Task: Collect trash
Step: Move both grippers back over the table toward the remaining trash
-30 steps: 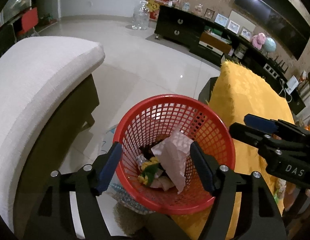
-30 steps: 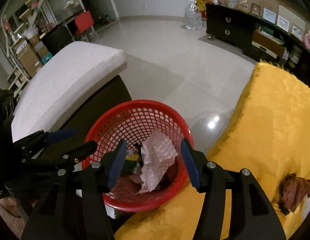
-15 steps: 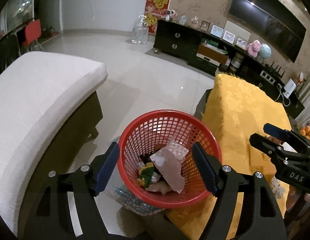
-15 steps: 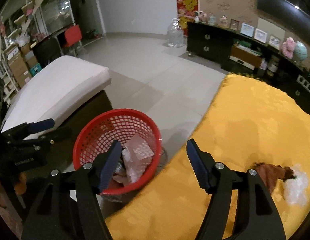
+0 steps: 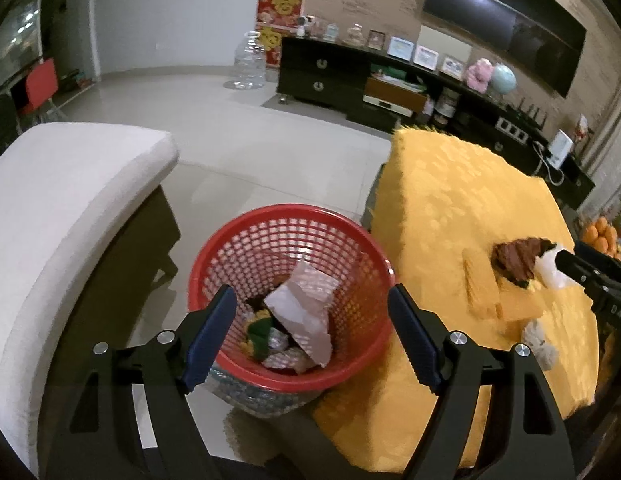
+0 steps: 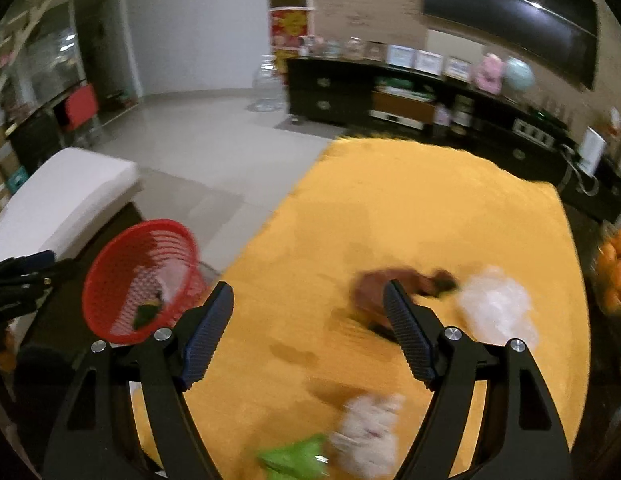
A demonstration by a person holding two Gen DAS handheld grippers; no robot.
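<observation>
My left gripper point(image 5: 310, 338) has its fingers spread wide and holds nothing; between the blue pads, straight ahead at 12 o'clock, I look down into the red basket point(image 5: 230, 240), which stands on the floor just beside the edge of the yellow-clothed counter point(image 5: 442, 200). This view alone shows the basket's contents sharply: a crumpled pinkish-white paper point(image 5: 306, 304) lies on top, with a green and yellow wrapper point(image 5: 260, 330) and other small scraps beneath it at 7 o'clock of the paper. My right gripper point(image 6: 308, 334) is likewise spread wide and empty, hanging over the counter point(image 6: 410, 208); its own view is blurred, yet it shows what the left view mostly cuts off. At 1 o'clock from its right finger lies a brown crumpled scrap point(image 6: 370, 286), and a white plastic wad point(image 6: 494, 308) sits just beside that at 3 o'clock of it. Near the bottom edge, between my fingers, lie a pale fluffy wad point(image 6: 366, 432) and, touching it at 9 o'clock, a green wrapper point(image 6: 294, 458). The red basket point(image 6: 118, 280) appears here at 10 o'clock, off the counter's left side. From the left view the brown scrap point(image 5: 514, 256) shows at 2 o'clock, with the right gripper's dark tip point(image 5: 586, 272) close by it. A white cushioned seat point(image 5: 66, 200) sits at 9 o'clock of the basket, and oranges point(image 6: 614, 268) are piled at the counter's far right.
</observation>
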